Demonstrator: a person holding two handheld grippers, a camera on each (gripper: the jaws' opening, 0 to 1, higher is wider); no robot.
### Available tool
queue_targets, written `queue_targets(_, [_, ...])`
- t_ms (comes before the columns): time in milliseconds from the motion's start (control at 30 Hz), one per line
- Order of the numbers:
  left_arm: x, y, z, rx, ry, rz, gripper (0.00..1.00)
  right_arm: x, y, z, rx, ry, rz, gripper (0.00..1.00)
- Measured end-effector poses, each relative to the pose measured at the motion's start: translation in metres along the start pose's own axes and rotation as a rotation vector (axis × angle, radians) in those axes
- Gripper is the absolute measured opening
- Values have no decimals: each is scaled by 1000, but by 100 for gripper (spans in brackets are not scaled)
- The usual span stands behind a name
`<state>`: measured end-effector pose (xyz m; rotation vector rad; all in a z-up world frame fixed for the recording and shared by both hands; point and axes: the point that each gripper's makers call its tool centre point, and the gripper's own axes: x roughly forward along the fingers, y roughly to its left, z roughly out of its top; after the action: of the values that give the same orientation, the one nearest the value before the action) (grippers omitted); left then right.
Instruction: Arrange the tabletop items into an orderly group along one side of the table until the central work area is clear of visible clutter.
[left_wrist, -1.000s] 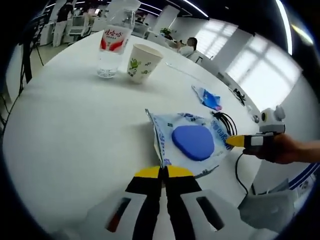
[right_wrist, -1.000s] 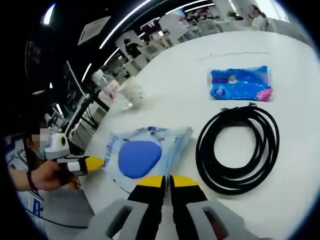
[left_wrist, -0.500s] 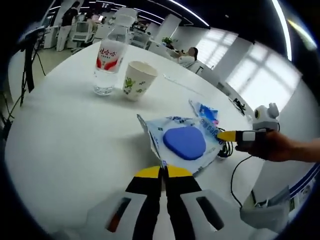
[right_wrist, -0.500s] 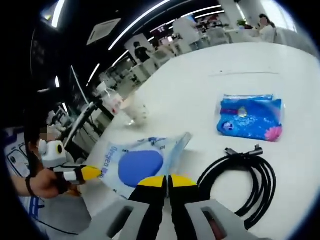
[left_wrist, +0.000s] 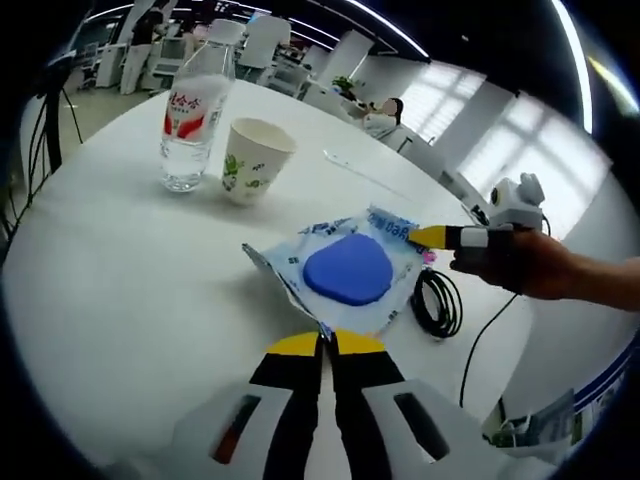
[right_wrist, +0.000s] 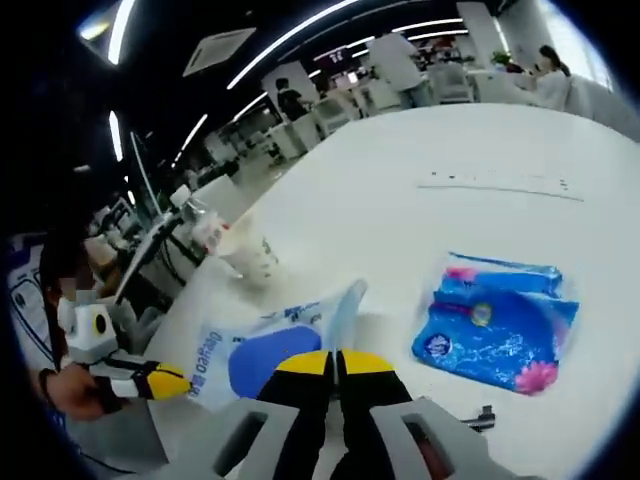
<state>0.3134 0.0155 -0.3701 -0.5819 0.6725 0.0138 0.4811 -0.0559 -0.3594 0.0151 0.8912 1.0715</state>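
A clear plastic package with a blue pad inside (left_wrist: 345, 270) hangs a little above the white table (left_wrist: 120, 280), held at two ends. My left gripper (left_wrist: 326, 340) is shut on its near edge. My right gripper (left_wrist: 428, 237), held by a hand, comes in from the right and meets the package's far corner. In the right gripper view the package (right_wrist: 262, 356) runs under my shut right gripper (right_wrist: 333, 360), and my left gripper (right_wrist: 165, 382) shows at the lower left.
A water bottle (left_wrist: 192, 115) and a paper cup (left_wrist: 254, 160) stand together at the far left. A black coiled cable (left_wrist: 437, 303) lies right of the package. A blue tissue pack (right_wrist: 500, 320) lies flat beyond it. The table's rim is near.
Both grippers have carried the package up and toward the cup and bottle, off the cable. The cable coil has slid almost out of the right gripper view.
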Motion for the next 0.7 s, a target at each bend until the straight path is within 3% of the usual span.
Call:
queue_targets(167, [9, -8, 4, -16, 4, 2, 0, 1, 3, 12, -3, -13, -6, 0])
queue_targets(433, [27, -15, 14, -23, 1, 5, 1, 17, -19, 35, 13, -39, -42, 0])
queue_targets(700, [40, -19, 20, -21, -2, 14, 0, 14, -44, 35, 69, -62, -78, 0])
